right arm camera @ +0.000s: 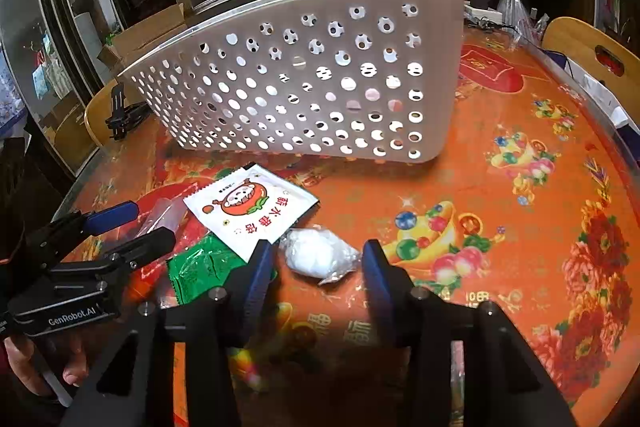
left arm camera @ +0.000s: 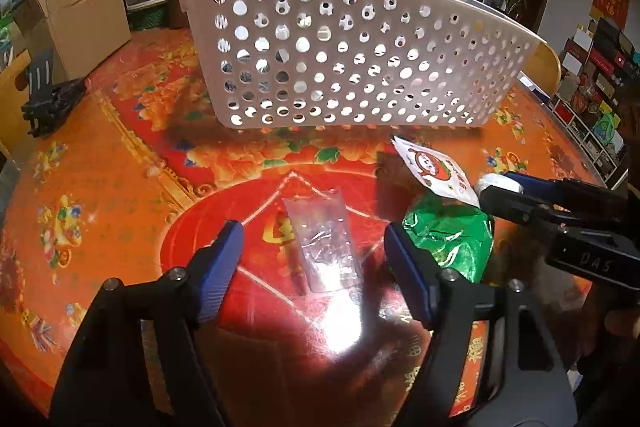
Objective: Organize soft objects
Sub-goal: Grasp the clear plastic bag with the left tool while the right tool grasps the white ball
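Observation:
A white perforated basket stands at the back of the table; it also shows in the right wrist view. My left gripper is open just above a clear plastic packet lying flat between its fingers. My right gripper is open around a white soft lump in clear wrap, without closing on it. A white sachet with a cartoon print overlaps a green foil packet. Both lie between the grippers, also in the left wrist view: sachet, green packet.
The round table has a red and orange floral cover. A black clamp-like stand sits at the left edge. Cardboard boxes, drawers and bags crowd behind the table. A wooden chair back rises at the right.

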Demonstrator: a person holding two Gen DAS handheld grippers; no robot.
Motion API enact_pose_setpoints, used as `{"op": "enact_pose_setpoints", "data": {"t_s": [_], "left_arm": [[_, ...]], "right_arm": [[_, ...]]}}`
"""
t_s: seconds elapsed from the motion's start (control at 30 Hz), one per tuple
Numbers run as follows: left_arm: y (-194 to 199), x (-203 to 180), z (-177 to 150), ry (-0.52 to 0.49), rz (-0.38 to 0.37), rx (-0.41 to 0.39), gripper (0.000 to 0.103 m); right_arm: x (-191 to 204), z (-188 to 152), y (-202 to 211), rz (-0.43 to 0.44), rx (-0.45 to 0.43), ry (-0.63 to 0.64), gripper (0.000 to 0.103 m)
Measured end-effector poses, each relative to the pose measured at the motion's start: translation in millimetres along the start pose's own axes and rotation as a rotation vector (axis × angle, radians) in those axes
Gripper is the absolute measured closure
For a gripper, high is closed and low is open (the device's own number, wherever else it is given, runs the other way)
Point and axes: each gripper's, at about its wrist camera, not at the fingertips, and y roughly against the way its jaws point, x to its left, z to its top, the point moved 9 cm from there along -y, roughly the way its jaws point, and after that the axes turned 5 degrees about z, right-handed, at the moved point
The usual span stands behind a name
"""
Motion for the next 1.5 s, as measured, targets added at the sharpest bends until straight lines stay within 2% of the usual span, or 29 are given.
{"op": "enact_pose_setpoints", "data": {"t_s": [0.1,0.17,0.37,0.73,0.93,1.27,1.5], "left_arm": [[-2.2,-2.2,-1.6,-0.010,0.002,0.010,0.045],[-4.6,-2.6,-2.8,-0.009,-0.002,0.016,0.056],[-2.9,-2.8,-3.8,-0.006,-0.018,0.003,0.072],[18.1,1.3,1.5,0.008,-0.033,-0.084,0.073],[24.3,2.0,2.1,0.013,-0.046,-0.105,0.073],[41.9,4.8,4.0,0.010,-0.040,-0.179,0.073],[59.2,15.2,9.7,0.040,-0.067,-0.201,0.073]], "right_arm": [[-0.8,0.1,0.5,0.010,-0.004,-0.009,0.062],[-2.7,0.1,2.0,0.023,-0.010,-0.022,0.063],[-4.3,1.0,8.9,0.052,-0.042,-0.039,0.064],[-1.6,5.3,30.3,0.071,-0.136,-0.025,0.064],[3.8,7.4,42.5,0.071,-0.194,-0.003,0.064],[3.1,10.9,52.0,0.069,-0.236,-0.001,0.064],[-2.2,7.9,65.9,0.071,-0.246,-0.019,0.064]]}}
